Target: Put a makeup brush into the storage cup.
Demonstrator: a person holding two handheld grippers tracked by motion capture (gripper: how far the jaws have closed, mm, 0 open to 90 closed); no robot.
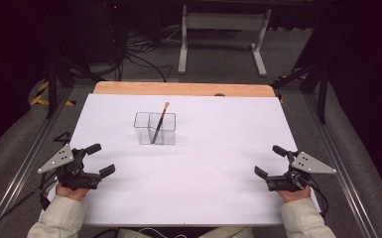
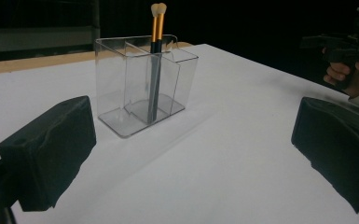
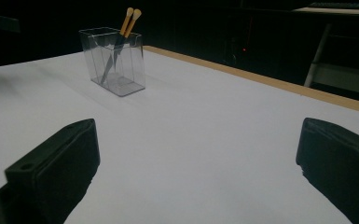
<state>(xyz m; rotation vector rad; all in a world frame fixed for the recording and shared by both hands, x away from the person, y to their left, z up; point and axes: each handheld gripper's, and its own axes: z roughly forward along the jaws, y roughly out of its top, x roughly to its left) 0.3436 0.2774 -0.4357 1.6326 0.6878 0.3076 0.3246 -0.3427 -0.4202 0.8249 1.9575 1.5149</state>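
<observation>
A clear plastic holder [image 1: 155, 128] with compartments stands upright on the white table sheet [image 1: 203, 173], a little left of centre. Two black-handled brushes [image 2: 155, 70] with gold ferrules and pale tips lean together in one compartment. The holder [image 3: 114, 60] and brushes [image 3: 129, 21] stand far off in the right gripper view. My left gripper [image 1: 101, 158] rests open near the front left, empty, pointing toward the holder [image 2: 140, 84]. My right gripper [image 1: 269, 161] rests open at the front right, also empty. Own jaws stand wide apart in both gripper views [image 2: 193, 154] [image 3: 196, 163].
A wooden table edge [image 1: 183, 89] runs along the far side of the sheet. Beyond it stand a white metal frame [image 1: 223, 39] and floor cables [image 1: 139, 54]. The other hand and its gripper [image 2: 347, 51] show at the far right in the left gripper view.
</observation>
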